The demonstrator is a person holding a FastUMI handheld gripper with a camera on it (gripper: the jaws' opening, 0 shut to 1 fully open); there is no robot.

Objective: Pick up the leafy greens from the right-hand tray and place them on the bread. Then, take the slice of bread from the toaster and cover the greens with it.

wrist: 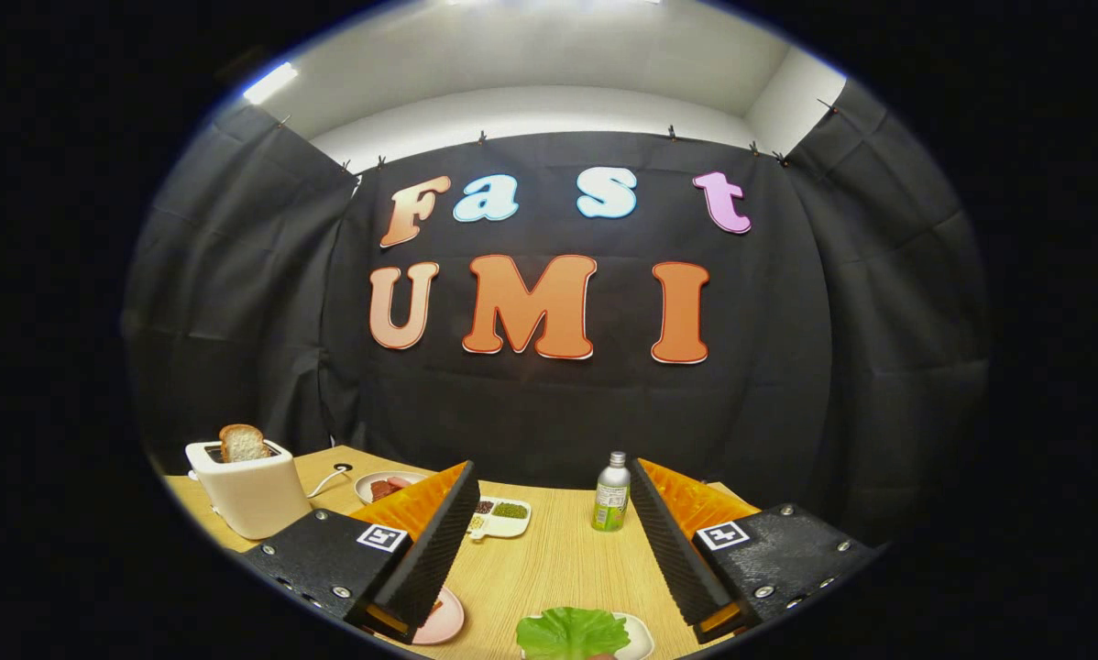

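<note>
My gripper [554,518] is open, its two fingers spread wide above the wooden table [549,559] with nothing between them. Below and between the fingertips a leafy green [572,632] lies on a white tray [639,632]. A white toaster [248,490] stands beyond the left finger at the table's far left, and a slice of bread [242,443] sticks up out of its slot. A pink plate [444,619] peeks out under the left fingertip; what lies on it is mostly hidden by the finger.
A small bottle [611,492] with a green label stands at the back of the table just left of the right finger. A white divided dish [503,515] with beans and a white plate [386,486] with reddish food sit behind the left finger. The toaster's cord [329,478] trails toward them.
</note>
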